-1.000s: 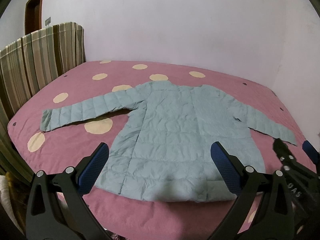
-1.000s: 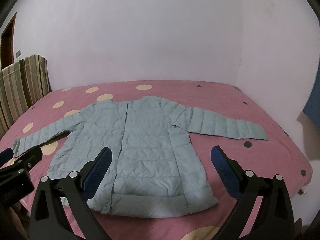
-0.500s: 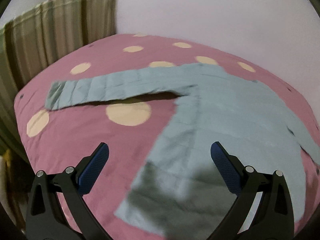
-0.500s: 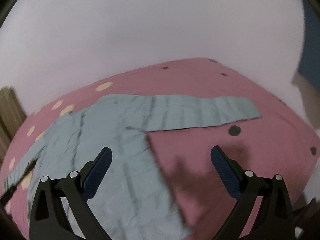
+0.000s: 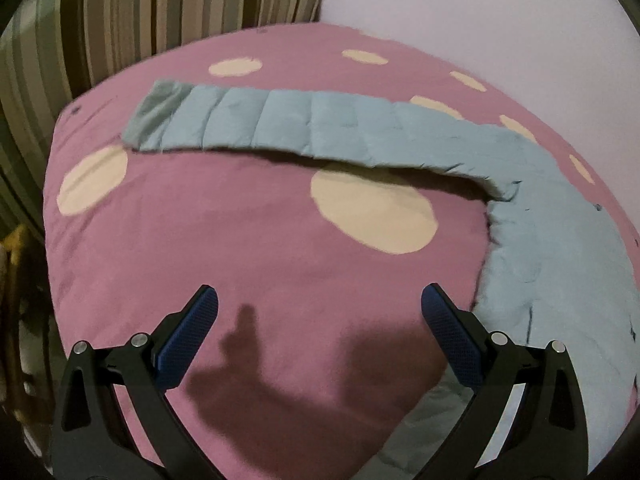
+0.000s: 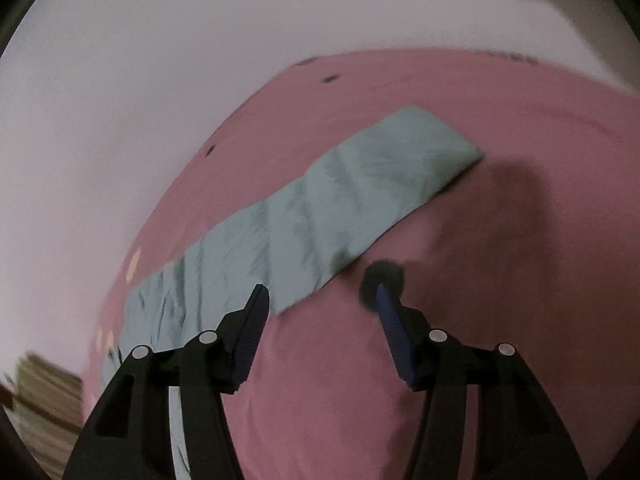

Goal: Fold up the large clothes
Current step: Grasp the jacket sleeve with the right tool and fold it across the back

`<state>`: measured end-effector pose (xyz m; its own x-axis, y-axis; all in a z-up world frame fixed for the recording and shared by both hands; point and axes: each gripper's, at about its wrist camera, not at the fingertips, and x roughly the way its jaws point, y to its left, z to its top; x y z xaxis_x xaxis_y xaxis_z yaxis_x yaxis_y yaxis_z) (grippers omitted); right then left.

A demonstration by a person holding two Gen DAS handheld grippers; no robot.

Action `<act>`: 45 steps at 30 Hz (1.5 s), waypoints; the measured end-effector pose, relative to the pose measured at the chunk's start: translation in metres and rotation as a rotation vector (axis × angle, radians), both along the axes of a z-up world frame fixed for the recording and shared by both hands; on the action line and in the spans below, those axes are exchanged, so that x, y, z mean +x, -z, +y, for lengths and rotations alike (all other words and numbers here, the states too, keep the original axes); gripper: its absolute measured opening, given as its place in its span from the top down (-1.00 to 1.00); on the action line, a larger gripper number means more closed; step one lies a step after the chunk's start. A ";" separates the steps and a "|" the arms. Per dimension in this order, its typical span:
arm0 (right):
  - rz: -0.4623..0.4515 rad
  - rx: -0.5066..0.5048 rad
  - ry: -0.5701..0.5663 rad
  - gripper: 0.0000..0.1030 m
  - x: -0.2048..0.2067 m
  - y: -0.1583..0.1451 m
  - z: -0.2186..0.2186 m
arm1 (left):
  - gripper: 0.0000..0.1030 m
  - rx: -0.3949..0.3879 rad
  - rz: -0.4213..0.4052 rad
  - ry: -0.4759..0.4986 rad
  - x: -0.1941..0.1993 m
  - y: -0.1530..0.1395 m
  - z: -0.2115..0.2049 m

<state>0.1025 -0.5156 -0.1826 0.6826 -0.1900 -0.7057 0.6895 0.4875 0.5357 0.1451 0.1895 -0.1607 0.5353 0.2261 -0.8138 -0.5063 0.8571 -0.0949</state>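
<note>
A pale blue quilted jacket (image 5: 560, 248) lies flat on a pink bed cover (image 5: 248, 264) with cream dots. In the left wrist view its left sleeve (image 5: 304, 124) stretches across the bed, cuff at the far left. My left gripper (image 5: 318, 316) hangs open over bare cover, below that sleeve and left of the jacket's body. In the right wrist view the other sleeve (image 6: 320, 216) runs diagonally, cuff at the upper right. My right gripper (image 6: 322, 304) hovers at the sleeve's near edge; its jaws are closing with nothing between them.
A striped headboard (image 5: 120, 20) rises at the bed's far left. A white wall (image 6: 160, 60) borders the far side. The cover (image 6: 500, 120) carries small dark spots, one (image 6: 382, 278) right by my right gripper's right finger.
Both grippers have dropped and swung outward from the jacket's hem, the left toward the left sleeve, the right toward the right sleeve. The right jaws have narrowed; both views have rolled.
</note>
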 end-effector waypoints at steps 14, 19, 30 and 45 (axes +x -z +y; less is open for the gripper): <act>-0.182 0.152 0.169 -0.10 0.011 0.045 -0.069 | -0.96 0.063 0.076 -0.050 0.004 0.023 -0.001; -0.216 0.134 0.197 -0.09 0.017 0.044 -0.074 | -0.96 0.092 0.081 -0.052 0.006 0.026 -0.003; -0.190 0.047 0.163 0.86 0.033 0.030 -0.069 | -0.96 0.103 0.082 -0.057 0.007 0.028 -0.004; -0.157 -0.388 -0.458 0.86 0.194 -0.093 0.180 | -0.96 0.102 0.082 -0.056 0.007 0.030 -0.003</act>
